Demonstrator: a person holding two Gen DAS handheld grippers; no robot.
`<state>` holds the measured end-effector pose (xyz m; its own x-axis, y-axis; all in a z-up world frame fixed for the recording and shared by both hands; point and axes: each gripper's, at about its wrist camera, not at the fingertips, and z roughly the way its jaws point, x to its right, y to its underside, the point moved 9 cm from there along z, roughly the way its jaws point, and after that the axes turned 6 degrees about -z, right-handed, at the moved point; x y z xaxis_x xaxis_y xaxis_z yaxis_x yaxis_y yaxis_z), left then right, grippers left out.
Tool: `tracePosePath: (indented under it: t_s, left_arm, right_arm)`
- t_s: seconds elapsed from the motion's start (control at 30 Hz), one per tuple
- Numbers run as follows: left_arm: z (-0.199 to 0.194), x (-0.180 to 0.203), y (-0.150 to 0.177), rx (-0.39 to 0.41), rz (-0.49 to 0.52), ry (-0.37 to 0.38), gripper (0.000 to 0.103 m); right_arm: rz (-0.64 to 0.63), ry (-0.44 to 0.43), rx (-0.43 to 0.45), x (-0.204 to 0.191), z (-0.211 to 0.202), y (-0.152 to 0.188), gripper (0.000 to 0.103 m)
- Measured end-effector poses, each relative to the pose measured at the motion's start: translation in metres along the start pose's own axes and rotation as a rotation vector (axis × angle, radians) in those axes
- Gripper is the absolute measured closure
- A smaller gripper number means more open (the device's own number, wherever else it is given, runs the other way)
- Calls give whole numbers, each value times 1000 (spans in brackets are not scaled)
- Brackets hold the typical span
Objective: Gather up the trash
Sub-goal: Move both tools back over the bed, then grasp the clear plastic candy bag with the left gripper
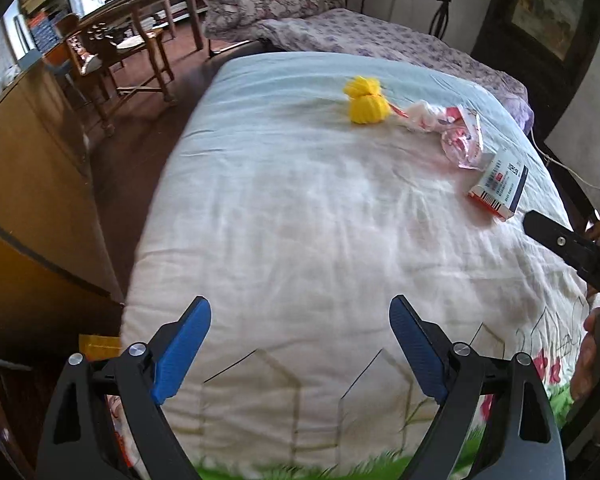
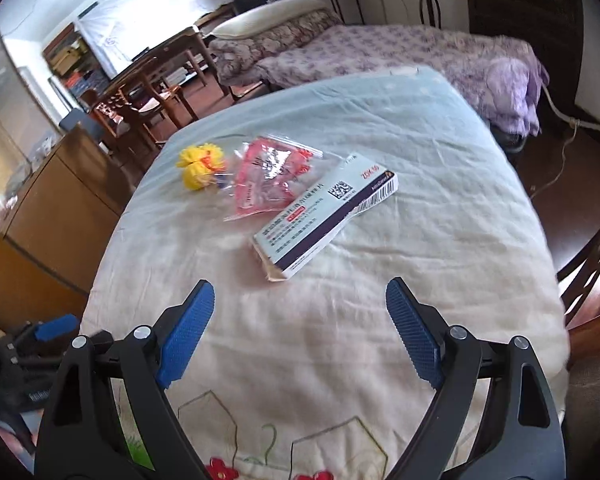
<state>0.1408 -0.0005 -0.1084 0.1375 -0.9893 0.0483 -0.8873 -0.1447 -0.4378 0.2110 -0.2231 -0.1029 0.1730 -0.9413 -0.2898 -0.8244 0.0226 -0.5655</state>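
Three pieces of trash lie on a white quilt: a yellow ruffled wrapper, a crumpled pink plastic bag and a flat medicine box. In the right wrist view the box lies just ahead of my open, empty right gripper, with the pink bag and yellow wrapper beyond it on the quilt. My left gripper is open and empty over the quilt's near part, far from the trash. The right gripper's finger shows at the left view's right edge.
A wooden cabinet stands left of the quilt. Wooden chairs and a table stand behind it. A bed with purple floral bedding lies at the back. A dark chair stands at the right.
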Motion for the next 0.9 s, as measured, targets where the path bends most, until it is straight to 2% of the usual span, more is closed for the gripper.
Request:
tracePosePath:
  t_s: [0.17,0.37,0.57,0.6,0.7,0.73,0.77,0.9]
  left_arm:
    - [16,13,-6,-6,-12,24,14]
    - [31,11,-7,5,-12,-14,14]
    - [35,6,-10,7,-26,-15,14]
    - [36,6,-10,5,-27,-14,14]
    - [35,4,-13,2,-27,-16,14]
    - [34,5,-15,1,-29,-13,14]
    - [33,6,-18,2,-37,-5,14]
    - [24,14,-33,16,-48,18,14]
  right_arm:
    - [12,26,-12,2,15,-7,18]
    - [19,56,-28,2,33,-17,18]
    - [-26,138,-41,-5,50,-27,20]
    - [-32,147,-42,-6,51,-28,23]
    - [-41,167,-39,-2,47,-29,53]
    - [-31,166,-37,0,45,-29,71]
    - [-14,163,-33,3,41,-28,81]
    - [69,121,-5,17,20,-19,84]
